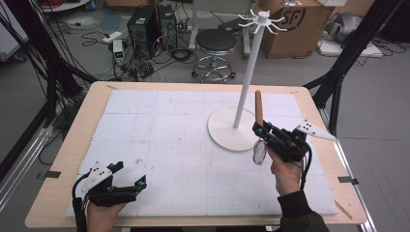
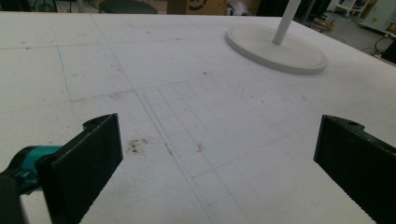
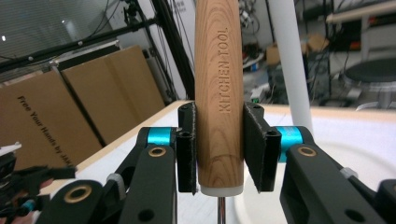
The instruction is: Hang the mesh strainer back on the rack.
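Note:
My right gripper [image 1: 259, 129] is shut on the wooden handle [image 1: 258, 106] of a kitchen utensil, held upright, with its round wire head [image 1: 259, 152] hanging below the jaws. In the right gripper view the handle [image 3: 219, 84], engraved KITCHEN TOOL, is clamped between both pads of the gripper [image 3: 219, 149]. Just left of and behind the utensil stands a white hook stand [image 1: 244, 82] on a round base [image 1: 227, 130]. My left gripper [image 1: 126, 176] rests open near the table's front left; in its own view the gripper [image 2: 215, 163] has jaws wide apart over bare mat.
A white foam mat [image 1: 183, 140] covers the wooden table [image 1: 72, 145]. The stand's base [image 2: 275, 46] lies far ahead of the left gripper. Beyond the table are a black stool [image 1: 216, 41], a cardboard box [image 1: 295, 24] and computer towers [image 1: 145, 29].

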Tool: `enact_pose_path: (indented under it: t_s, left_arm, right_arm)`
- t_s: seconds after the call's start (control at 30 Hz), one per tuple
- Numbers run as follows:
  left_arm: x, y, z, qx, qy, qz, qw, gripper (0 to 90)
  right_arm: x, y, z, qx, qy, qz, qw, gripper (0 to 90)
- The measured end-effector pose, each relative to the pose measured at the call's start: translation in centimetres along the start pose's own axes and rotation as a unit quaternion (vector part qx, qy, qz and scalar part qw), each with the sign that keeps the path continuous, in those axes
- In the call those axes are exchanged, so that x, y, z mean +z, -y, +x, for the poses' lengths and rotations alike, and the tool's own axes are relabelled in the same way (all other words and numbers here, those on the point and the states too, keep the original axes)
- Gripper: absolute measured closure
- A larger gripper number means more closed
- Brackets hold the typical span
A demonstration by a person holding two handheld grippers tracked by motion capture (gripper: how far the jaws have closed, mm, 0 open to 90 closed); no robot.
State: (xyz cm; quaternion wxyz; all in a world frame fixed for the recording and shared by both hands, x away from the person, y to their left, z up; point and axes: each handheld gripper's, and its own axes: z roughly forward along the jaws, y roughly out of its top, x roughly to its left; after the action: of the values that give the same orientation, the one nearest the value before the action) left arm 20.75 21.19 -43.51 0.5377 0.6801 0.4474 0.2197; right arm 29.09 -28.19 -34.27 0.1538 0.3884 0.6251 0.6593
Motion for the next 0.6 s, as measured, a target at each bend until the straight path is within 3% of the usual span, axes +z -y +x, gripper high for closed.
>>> enact_pose_path:
  t_s: [0.1, 0.47, 0.6]
  left_arm:
    - [0.0, 0.0, 0.0, 0.0, -0.001, 0.001, 1.0, 1.7]
    - [0.0, 0.0, 0.1, 0.0, -0.002, -0.003, 1.0, 1.7]
    - [0.0, 0.0, 0.2, 0.0, -0.002, -0.003, 1.0, 1.7]
  right_arm:
    - [-0.1, -0.7, 0.4, -0.014, -0.003, -0.019, 0.9997, 68.6]
    - [0.5, -4.8, 0.7, 0.0, -0.019, -0.064, 0.9978, 68.6]
    - [0.6, -6.0, 0.7, -0.008, -0.02, -0.076, 0.9969, 68.6]
